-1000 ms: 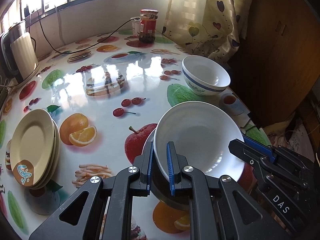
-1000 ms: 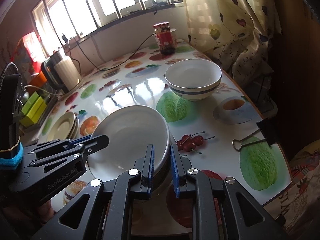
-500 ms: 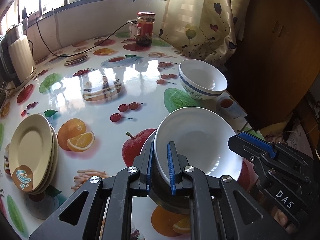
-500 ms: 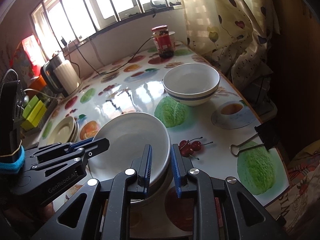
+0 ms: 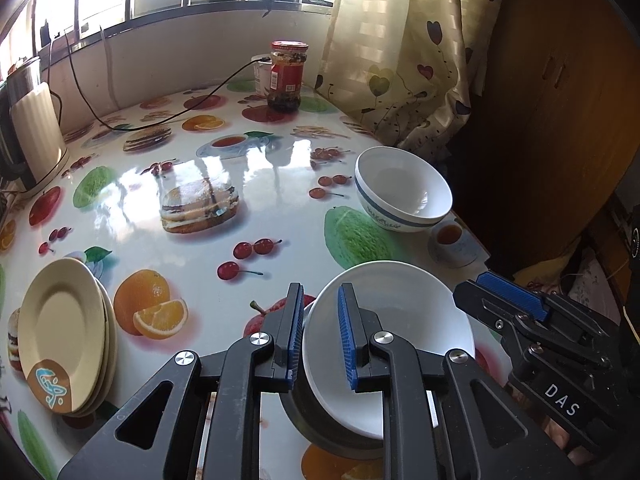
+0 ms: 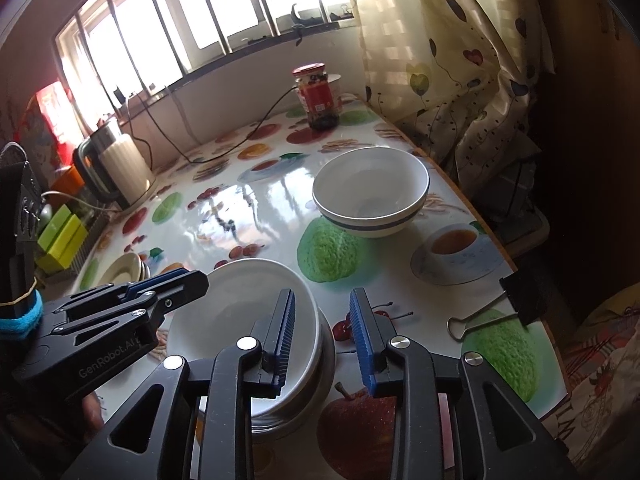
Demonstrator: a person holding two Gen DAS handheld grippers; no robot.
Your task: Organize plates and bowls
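The glazed white bowl (image 5: 400, 320) looks hard, slick and breakable, best pinched at its rim, where left gripper (image 5: 320, 336) and right gripper (image 6: 322, 338) jaws are opening, narrowly parted.

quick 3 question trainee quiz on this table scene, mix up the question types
1. True or false: the white bowl sits nested on a darker dish beneath it.
2. Which stands at the far end of the table? A) a red-lidded jar B) a teapot C) a vase
3. Fill in: the cream plates are ____ at the left edge in the left wrist view.

Key:
1. True; the left gripper and right gripper straddle its rim, jaws opening.
2. A, the jar.
3. stacked.
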